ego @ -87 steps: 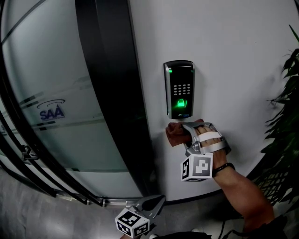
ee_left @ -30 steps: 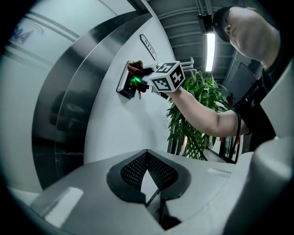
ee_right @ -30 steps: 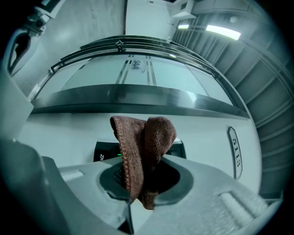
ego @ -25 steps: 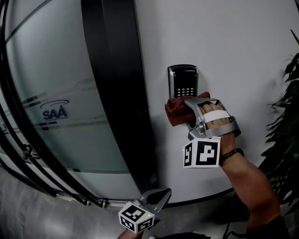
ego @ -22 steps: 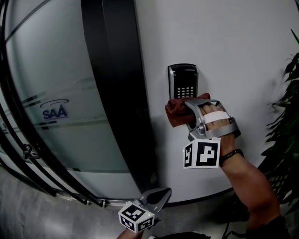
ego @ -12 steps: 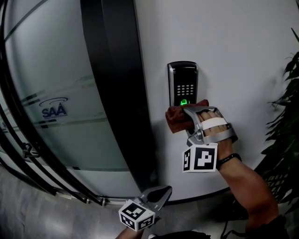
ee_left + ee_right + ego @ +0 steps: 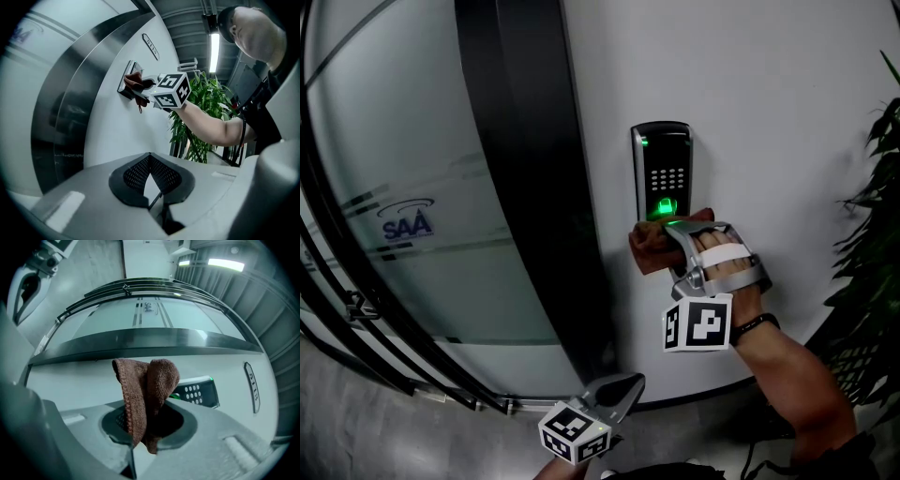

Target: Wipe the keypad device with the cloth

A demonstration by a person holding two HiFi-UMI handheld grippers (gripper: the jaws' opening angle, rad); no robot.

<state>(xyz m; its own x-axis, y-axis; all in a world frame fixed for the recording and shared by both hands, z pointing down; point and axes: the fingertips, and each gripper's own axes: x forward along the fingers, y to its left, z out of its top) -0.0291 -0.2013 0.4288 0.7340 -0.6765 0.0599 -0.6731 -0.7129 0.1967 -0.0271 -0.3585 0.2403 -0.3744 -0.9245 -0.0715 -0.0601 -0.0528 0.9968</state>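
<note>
Your right gripper point(image 7: 668, 242), clamped on the brown cloth point(image 7: 645, 249), has slid down to the keypad device's point(image 7: 664, 167) bottom edge; its green sensor point(image 7: 665, 206) shows again. Left gripper point(image 7: 617, 388) hangs low, jaws together, empty.

We stand at the entrance of an office building. A curved frosted glass door point(image 7: 403, 141) bears a company logo point(image 7: 403, 225) and meets a dark metal post point(image 7: 525, 187). An access keypad point(image 7: 663, 173), glowing green, is mounted on the white wall point(image 7: 769, 84). A leafy plant point(image 7: 872, 234) stands close by, and a tube light point(image 7: 214, 47) runs under a bare ceiling point(image 7: 187, 14).
</note>
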